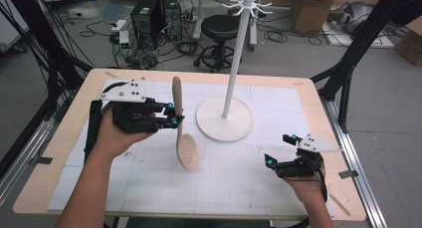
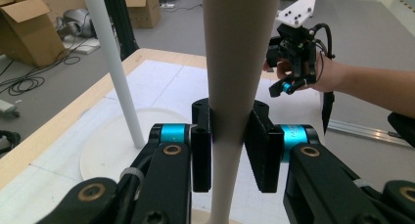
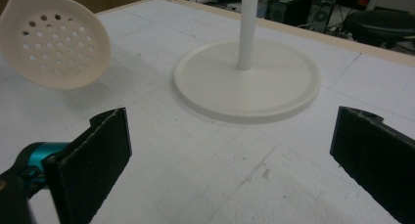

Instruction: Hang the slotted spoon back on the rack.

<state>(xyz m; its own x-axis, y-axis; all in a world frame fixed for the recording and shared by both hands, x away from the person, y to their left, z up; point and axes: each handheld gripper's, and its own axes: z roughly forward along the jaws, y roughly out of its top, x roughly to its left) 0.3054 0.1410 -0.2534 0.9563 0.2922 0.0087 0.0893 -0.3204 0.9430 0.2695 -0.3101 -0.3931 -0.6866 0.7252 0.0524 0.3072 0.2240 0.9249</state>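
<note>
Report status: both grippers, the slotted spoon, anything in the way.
Left gripper shut on beige perforated plastic spoon, held upright, bowl down. Right gripper open, empty, low over the mat. White hook stand just beyond the spoon.

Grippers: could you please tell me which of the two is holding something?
The left gripper is: it is shut on the handle of the slotted spoon, held upright. The right gripper is open, with nothing between its pads.
</note>
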